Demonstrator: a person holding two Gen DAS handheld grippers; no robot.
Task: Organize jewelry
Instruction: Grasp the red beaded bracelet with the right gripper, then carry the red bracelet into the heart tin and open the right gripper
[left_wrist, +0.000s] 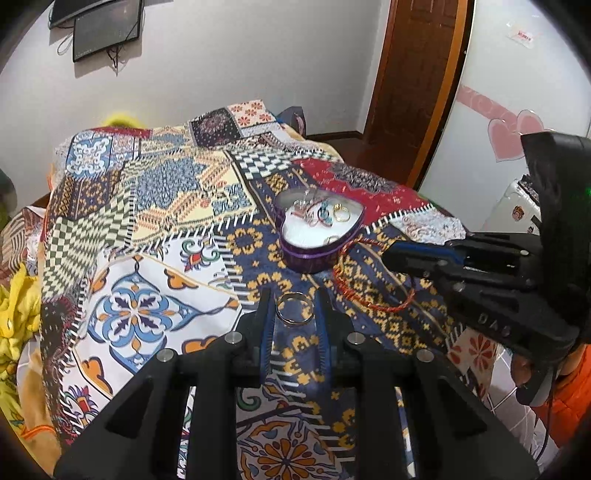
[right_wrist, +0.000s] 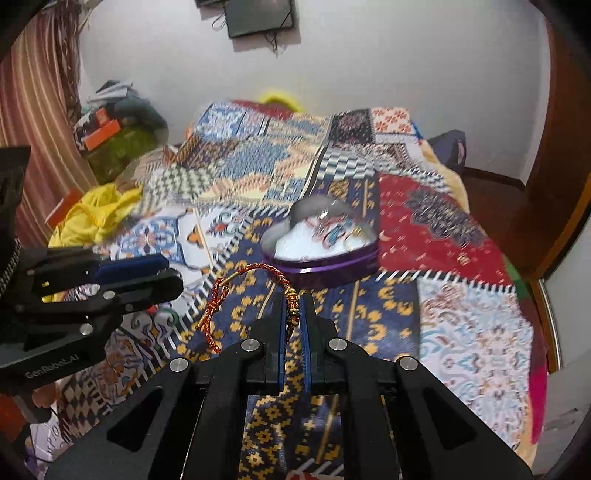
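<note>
My left gripper (left_wrist: 294, 295) is shut on a silver ring (left_wrist: 294, 308) and holds it above the patterned bedspread (left_wrist: 147, 229), just short of the purple heart-shaped tin (left_wrist: 317, 254). The tin has a white lining and holds several rings and small pieces. My right gripper (right_wrist: 293, 301) is shut on a red-and-gold cord bracelet (right_wrist: 236, 291), which loops out to the left of its fingers. The tin (right_wrist: 325, 266) lies just beyond it. In the left wrist view the right gripper (left_wrist: 391, 254) comes in from the right, with the bracelet (left_wrist: 369, 299) hanging below it.
Yellow cloth (right_wrist: 99, 214) and a pile of clutter (right_wrist: 118, 136) lie at the left of the bed. A wooden door (left_wrist: 417, 74) and a white cabinet with pink hearts (left_wrist: 513, 133) stand to the right. The bed edge (right_wrist: 532, 369) drops off on the right.
</note>
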